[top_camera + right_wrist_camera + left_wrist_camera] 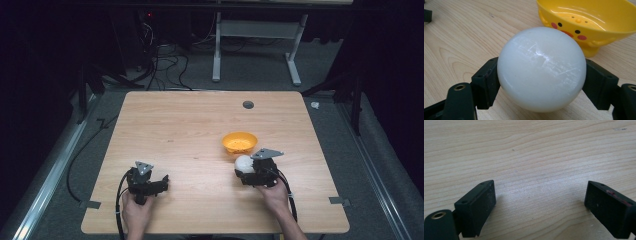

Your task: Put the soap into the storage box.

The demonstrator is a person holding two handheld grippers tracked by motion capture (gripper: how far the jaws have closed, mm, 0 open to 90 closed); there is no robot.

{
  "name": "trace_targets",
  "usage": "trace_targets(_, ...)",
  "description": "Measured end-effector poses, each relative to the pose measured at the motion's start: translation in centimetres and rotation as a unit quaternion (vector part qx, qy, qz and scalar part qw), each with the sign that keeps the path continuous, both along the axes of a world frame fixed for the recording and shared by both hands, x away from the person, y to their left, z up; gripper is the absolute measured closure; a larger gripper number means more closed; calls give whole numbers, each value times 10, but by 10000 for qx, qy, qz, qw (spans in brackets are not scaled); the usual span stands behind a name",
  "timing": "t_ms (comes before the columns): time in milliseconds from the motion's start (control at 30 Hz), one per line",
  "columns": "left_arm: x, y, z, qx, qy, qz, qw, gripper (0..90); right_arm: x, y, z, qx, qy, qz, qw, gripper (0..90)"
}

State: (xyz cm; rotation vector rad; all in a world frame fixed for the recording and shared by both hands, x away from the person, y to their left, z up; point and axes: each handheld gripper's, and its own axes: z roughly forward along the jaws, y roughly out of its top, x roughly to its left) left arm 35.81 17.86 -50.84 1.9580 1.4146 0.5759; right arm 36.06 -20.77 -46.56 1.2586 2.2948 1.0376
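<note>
White ball (541,68): smooth, glossy, faintly scuffed, clamped on both sides between the jaws of the right gripper (541,82), just in front of the bowl. Yellow bowl (589,22): upright on the wooden table (190,130), chick face painted on its side, right of centre.

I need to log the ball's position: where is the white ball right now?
The white ball sits clamped between the right gripper's jaws at the table's right side, just in front of the yellow bowl.
</note>
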Motion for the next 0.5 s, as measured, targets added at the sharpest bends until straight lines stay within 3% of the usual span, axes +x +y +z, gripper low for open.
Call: trace_targets(500,0,0,0,0,1,-1,10000,104,6,-9,13,42,-42,-124,9999,246)
